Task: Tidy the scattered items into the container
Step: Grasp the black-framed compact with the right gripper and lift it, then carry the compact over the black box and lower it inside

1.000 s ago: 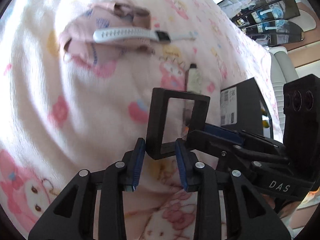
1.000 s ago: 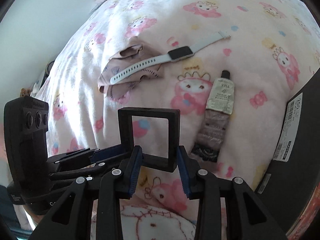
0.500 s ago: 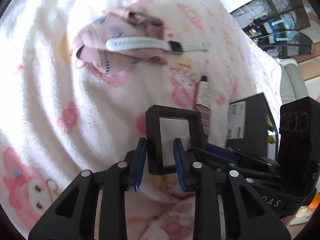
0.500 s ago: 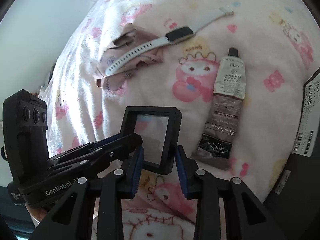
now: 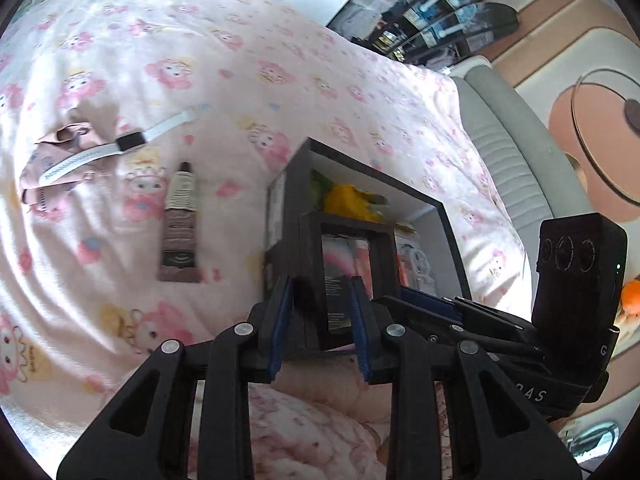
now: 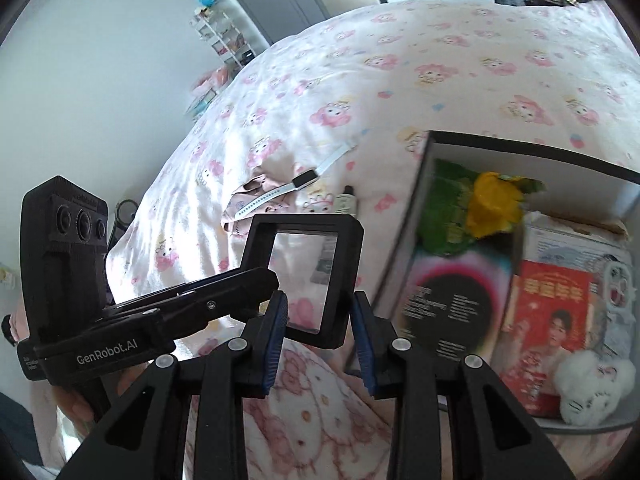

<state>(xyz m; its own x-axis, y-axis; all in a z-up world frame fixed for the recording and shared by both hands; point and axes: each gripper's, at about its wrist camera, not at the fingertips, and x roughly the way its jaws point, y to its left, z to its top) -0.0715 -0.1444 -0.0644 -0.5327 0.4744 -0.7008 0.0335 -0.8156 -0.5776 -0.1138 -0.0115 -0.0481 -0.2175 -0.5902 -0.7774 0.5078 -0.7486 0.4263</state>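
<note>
Both grippers hold one black square frame with a clear pane (image 5: 316,248) (image 6: 308,276), lifted above the bed beside the black box (image 5: 436,208) (image 6: 424,184). My left gripper (image 5: 320,320) is shut on its lower edge. My right gripper (image 6: 320,320) is shut on the same frame from the other side. The box holds several items: a yellow and green thing (image 6: 488,200), a red card (image 6: 552,312), a white plush (image 6: 584,384). On the pink blanket lie a white-strapped smartwatch (image 5: 128,142) (image 6: 304,179), a pink cloth (image 5: 44,168) and a cream tube (image 5: 180,220) (image 6: 346,202).
The bed is covered by a pink cartoon blanket (image 5: 240,60). A grey padded headboard (image 5: 504,136) runs along the far right. A white shelf rack (image 6: 224,36) stands by the wall beyond the bed.
Both grippers have lifted the black frame and carried it right, from near the tube to beside the open box. The box's inside has come into view.
</note>
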